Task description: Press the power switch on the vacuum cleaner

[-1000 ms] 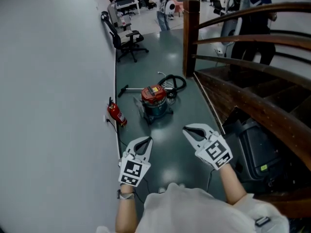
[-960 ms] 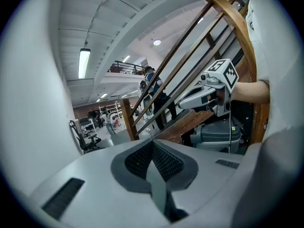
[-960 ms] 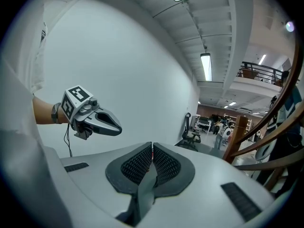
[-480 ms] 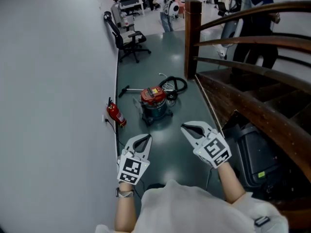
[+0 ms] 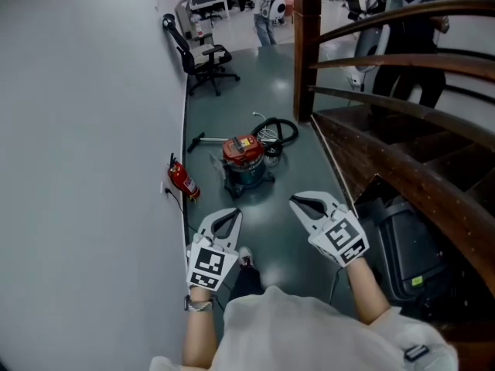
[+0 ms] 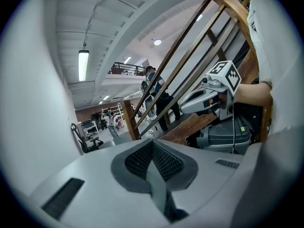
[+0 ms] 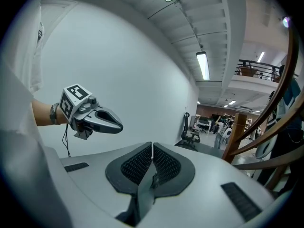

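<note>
The vacuum cleaner (image 5: pixel 246 159) has a red top on a teal drum and stands on the dark floor ahead of me in the head view, with a black hose (image 5: pixel 277 132) coiled behind it. My left gripper (image 5: pixel 230 219) is held low at the left, well short of the vacuum, jaws shut on nothing. My right gripper (image 5: pixel 303 204) is level with it at the right, also shut and empty. In the left gripper view my left gripper (image 6: pixel 152 143) has its pads pressed together and the right gripper (image 6: pixel 186 107) shows beside it. In the right gripper view my right gripper (image 7: pixel 152 146) is shut too.
A grey wall (image 5: pixel 85 168) runs along the left with a red fire extinguisher (image 5: pixel 182 181) at its foot. A wooden stair railing (image 5: pixel 387 107) and a dark bin (image 5: pixel 406 242) lie to the right. An office chair (image 5: pixel 203 59) stands farther off, with people beyond it.
Both grippers and I have moved forward along the floor, so the vacuum sits slightly nearer. A shoe now shows below the left gripper. Both jaws stay shut.
</note>
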